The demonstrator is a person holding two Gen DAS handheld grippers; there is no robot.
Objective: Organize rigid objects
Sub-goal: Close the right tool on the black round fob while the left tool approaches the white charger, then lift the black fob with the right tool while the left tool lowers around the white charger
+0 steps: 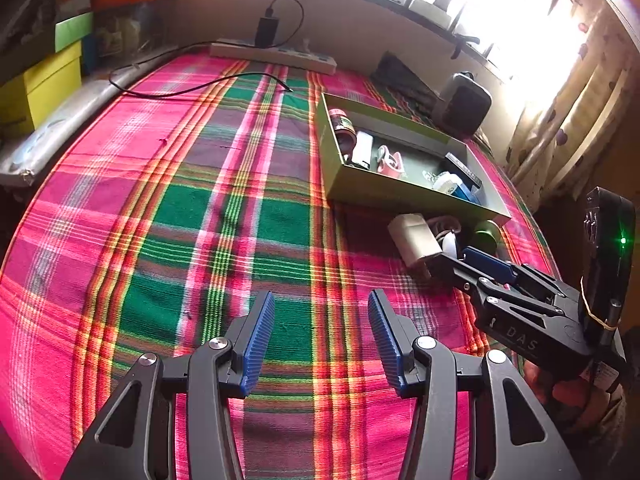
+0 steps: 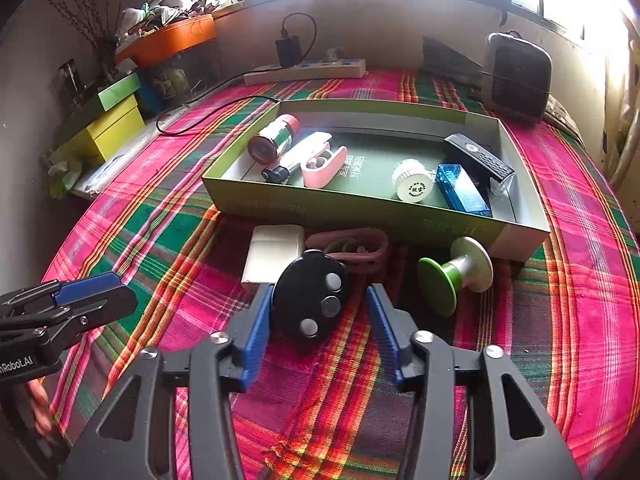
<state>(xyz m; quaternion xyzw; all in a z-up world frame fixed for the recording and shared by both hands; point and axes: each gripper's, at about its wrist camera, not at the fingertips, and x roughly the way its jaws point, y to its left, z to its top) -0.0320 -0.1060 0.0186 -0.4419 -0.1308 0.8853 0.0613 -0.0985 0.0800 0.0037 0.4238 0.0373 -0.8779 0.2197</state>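
The black oval remote, with three round buttons on its face, lies on the plaid cloth just in front of the green box, between the blue pads of the right gripper; the left pad looks to touch its edge while the right pad stands apart from it, so the jaws are spread and not clamped on it. Behind the remote, against the box's near wall, sit a white adapter block and a dull pink clip, and to the right of these a green-and-white spool lies on its side, also just before the box. Inside the box, from left to right, are a red-and-green can, a white tube with a black end, a pink case, a white round cap, a blue clear case and a black remote stick. Beyond the box, by the wall, a power strip holds a black charger, and a dark speaker stands behind the box's right end. The left gripper hangs over bare cloth well to the left of the box, its jaws parted and holding nothing.
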